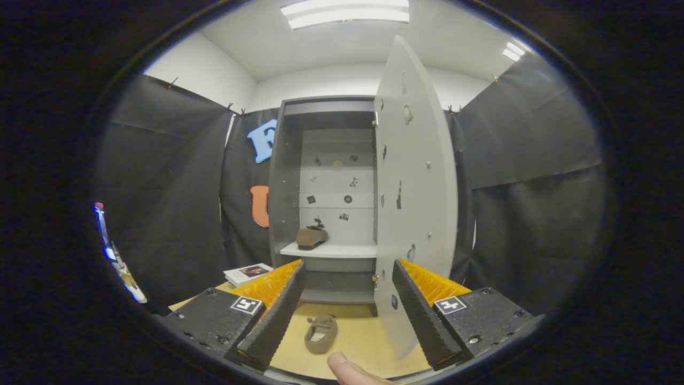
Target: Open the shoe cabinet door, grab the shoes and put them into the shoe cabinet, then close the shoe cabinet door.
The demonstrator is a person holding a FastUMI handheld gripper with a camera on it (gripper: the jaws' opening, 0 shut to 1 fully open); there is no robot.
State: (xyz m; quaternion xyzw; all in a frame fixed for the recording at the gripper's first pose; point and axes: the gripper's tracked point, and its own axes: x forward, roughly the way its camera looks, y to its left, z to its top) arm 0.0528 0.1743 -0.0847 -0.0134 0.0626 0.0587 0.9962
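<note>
A light wooden tabletop (pixel 368 342) carries a grey shoe cabinet (pixel 326 198) set against black cloth walls. The tool (pixel 347 315) is held level, pointing at the cabinet, its fingers spread wide and holding nothing. A fingertip (pixel 350 370) shows just below and between the fingers. One brown shoe (pixel 320 333) lies on the tabletop between the fingers. Beyond them, a second shoe (pixel 312 237) rests on the cabinet shelf (pixel 342 249). The cabinet door (pixel 414 203) stands open, ahead of the right finger.
</note>
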